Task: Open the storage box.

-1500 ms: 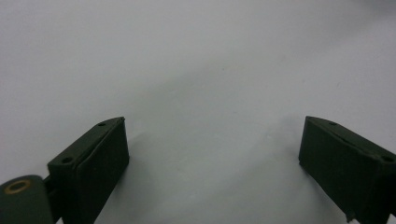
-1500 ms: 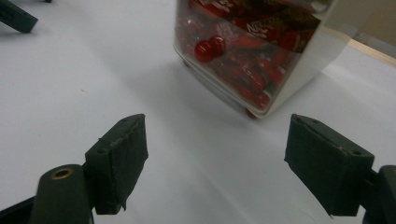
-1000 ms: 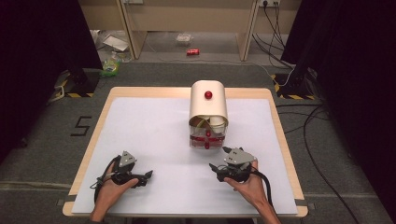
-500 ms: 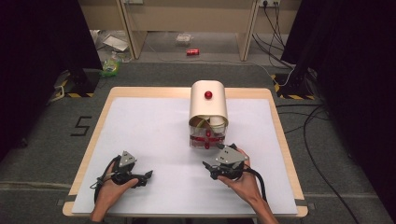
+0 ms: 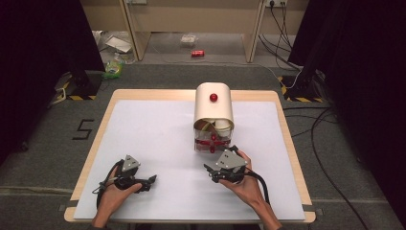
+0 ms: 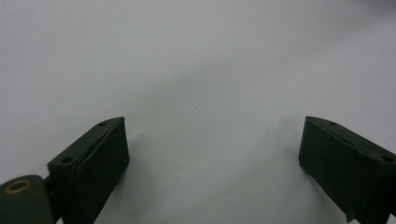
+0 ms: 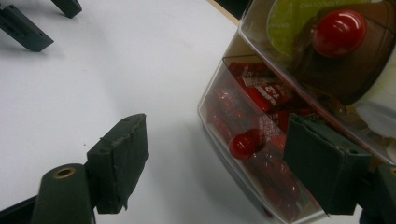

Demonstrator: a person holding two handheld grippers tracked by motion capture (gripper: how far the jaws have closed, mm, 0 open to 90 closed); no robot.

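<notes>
On the floor to the left of the surface (image 5: 143, 120), a black mark (image 5: 83, 129) reads as a "5". Near the front left corner the person's left hand (image 5: 112, 196) lies low on the white top, wrist flat, holding the left hand-held gripper (image 5: 152, 180) pointed to the right. Its jaws stand wide apart with bare white top between them, so it is released and grasps nothing.

Further right, at the middle of the surface toward the far edge, stands the cream dispenser box (image 5: 213, 103) with a red knob (image 5: 213, 97) on its rounded lid and a clear front drawer (image 7: 261, 140) below. Inside the drawer lie red wrapped sweets (image 7: 261, 91) with white lettering too blurred to read; a green label (image 7: 299, 18) higher up carries small print I cannot make out.

The right hand (image 5: 246, 187) reaches in from the bottom edge, angled up and leftward, with the right hand-held gripper (image 5: 209, 168) just in front of the box. Its jaws are spread, one on either side of the drawer's small red knob (image 7: 243, 143), near it, closed on nothing.
</notes>
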